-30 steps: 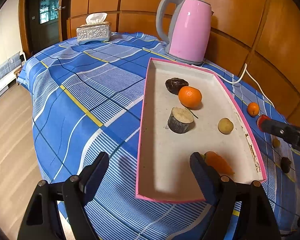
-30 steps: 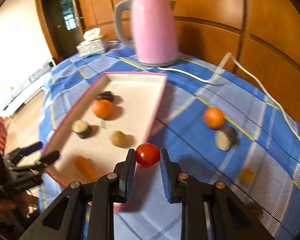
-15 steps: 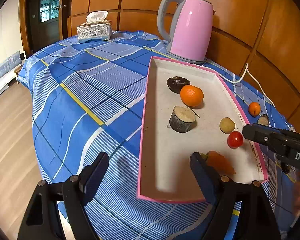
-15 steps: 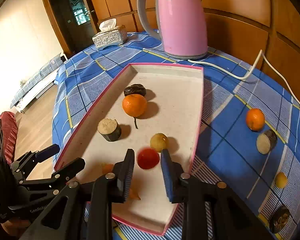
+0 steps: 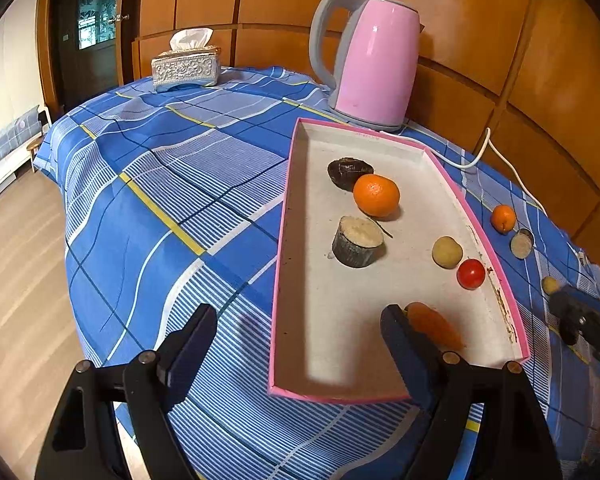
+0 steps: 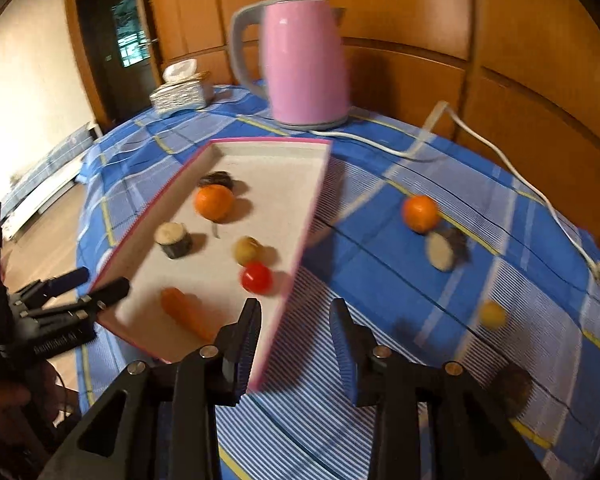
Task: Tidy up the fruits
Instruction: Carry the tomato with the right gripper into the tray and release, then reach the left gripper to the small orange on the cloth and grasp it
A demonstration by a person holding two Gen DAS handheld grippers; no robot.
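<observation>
A red tomato (image 5: 471, 274) (image 6: 256, 277) lies free in the pink-rimmed tray (image 5: 284, 240) (image 6: 312, 216), by its right rim next to a yellow-brown fruit (image 5: 447, 252). The tray also holds an orange (image 5: 376, 195), a dark fruit (image 5: 348, 172), a cut stump-like piece (image 5: 358, 236) and a carrot-like piece (image 5: 434, 326). My right gripper (image 6: 296, 312) hovers over the tray's near right rim, its jaws opening with nothing between them. My left gripper (image 5: 298, 320) stands open and empty, straddling the tray's near left rim.
On the blue checked cloth right of the tray lie a small orange (image 6: 420, 208), a cut piece (image 6: 442, 250), a small yellow fruit (image 6: 493, 315) and a dark fruit (image 6: 514, 386). A pink kettle (image 5: 376, 68) with its cord (image 6: 500, 152) and a tissue box (image 5: 186, 66) stand behind.
The right gripper carried the tomato over the tray, let it go there, and drew back toward the tray's right rim with its jaws wider apart. The left gripper stayed put.
</observation>
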